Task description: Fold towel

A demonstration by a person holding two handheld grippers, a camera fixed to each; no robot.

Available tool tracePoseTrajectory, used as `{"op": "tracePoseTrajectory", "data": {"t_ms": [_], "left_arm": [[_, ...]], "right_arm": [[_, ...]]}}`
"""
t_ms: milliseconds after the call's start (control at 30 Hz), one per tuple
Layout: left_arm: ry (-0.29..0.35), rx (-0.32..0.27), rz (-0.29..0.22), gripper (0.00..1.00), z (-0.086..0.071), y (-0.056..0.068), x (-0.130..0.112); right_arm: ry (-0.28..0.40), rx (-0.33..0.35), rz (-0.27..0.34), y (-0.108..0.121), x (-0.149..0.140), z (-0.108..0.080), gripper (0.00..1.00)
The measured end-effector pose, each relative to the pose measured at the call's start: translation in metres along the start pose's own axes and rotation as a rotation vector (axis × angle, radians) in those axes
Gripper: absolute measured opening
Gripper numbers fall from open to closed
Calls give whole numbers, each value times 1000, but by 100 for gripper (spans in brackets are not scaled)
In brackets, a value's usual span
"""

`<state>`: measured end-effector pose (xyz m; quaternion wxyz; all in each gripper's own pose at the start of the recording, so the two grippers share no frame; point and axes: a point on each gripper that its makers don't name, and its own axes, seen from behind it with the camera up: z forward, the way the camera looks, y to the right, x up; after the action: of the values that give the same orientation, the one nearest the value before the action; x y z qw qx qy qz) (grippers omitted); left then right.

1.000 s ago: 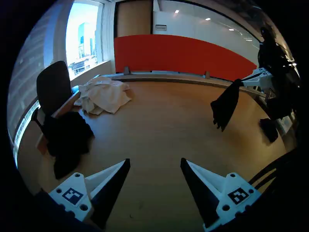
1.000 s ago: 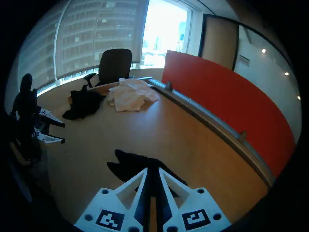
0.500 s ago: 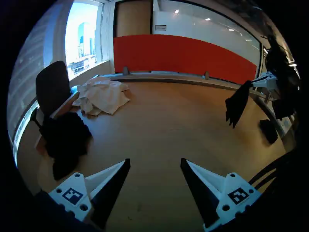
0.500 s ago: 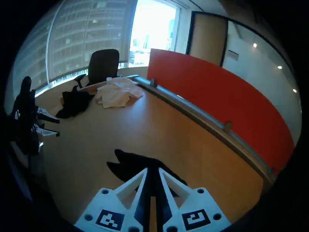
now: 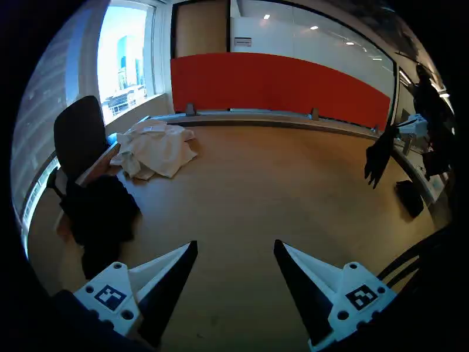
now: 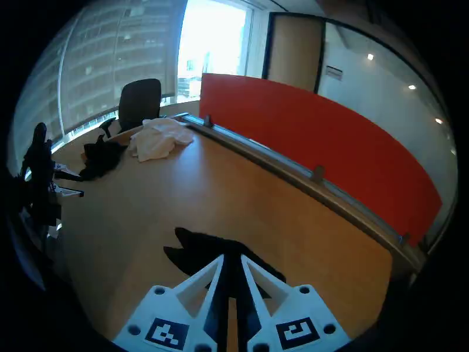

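A black towel (image 6: 202, 251) hangs from my right gripper (image 6: 233, 259), which is shut on its top edge above the wooden table (image 6: 234, 193). In the left gripper view, that towel (image 5: 378, 159) dangles from the right gripper (image 5: 412, 126) at the far right, off the table surface. My left gripper (image 5: 234, 258) stands open low over the near table edge with nothing between its fingers. The right gripper view has the left gripper (image 6: 65, 183) far left, held by a dark-sleeved hand.
A heap of white towels (image 5: 153, 149) lies at the table's far left, and a heap of black cloth (image 5: 99, 214) sits nearer. A black chair (image 5: 79, 135) stands behind them. A red partition (image 5: 275, 82) runs along the far edge. A small dark object (image 5: 408, 197) lies at the right edge.
My right gripper has carried the black towel farther right and away across the table, and its view has swung along the partition. The left gripper has stayed put and open.
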<state>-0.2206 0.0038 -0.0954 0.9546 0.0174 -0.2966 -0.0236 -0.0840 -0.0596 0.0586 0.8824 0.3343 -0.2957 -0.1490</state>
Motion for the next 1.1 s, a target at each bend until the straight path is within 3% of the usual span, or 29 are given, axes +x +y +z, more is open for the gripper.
{"op": "tracePoseTrajectory", "data": {"t_ms": [1100], "left_arm": [[-4,10,33,96,9,18,18]], "right_arm": [[-149,-205,71,163,-102,-93,5]]}}
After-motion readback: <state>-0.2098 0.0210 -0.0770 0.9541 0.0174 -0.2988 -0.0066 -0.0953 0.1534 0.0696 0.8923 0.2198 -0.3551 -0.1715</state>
